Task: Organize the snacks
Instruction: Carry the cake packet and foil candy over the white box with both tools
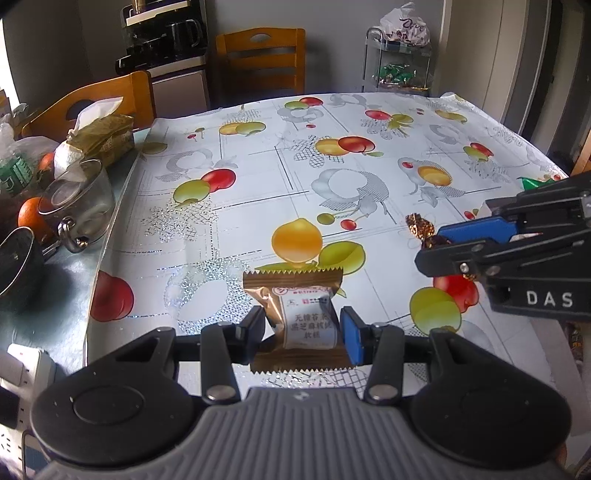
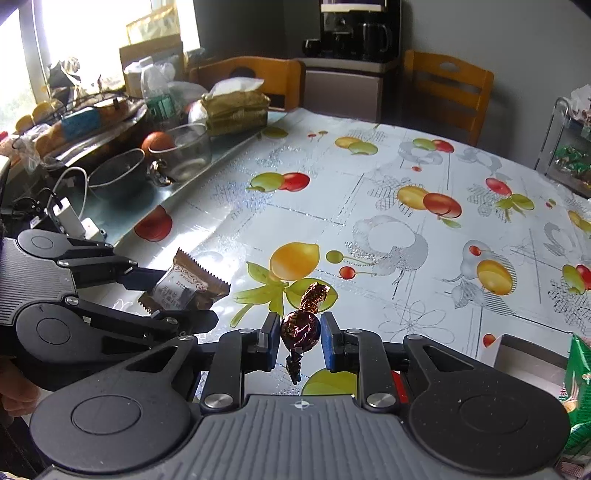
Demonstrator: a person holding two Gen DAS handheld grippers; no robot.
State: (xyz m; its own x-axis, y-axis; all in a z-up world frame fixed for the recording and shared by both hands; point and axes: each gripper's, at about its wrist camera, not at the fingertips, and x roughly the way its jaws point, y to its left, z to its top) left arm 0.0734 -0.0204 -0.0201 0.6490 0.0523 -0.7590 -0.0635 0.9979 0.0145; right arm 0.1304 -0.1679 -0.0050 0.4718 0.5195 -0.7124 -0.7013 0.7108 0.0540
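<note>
Daylight pours from a window [image 2: 92, 33] at the upper left of the right wrist view, blown out to white, and it leaves a pale sheen on the glossy tablecloth [image 1: 332, 177] toward its left edge. The room behind the table stays dim and grey. Both fisheye views bend straight lines strongly near their borders, with dark corners; focus is fairly sharp at centre, softer toward the edges.

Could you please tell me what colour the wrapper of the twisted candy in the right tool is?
Dark brown foil with gold print; the right wrist view shows it best.
</note>
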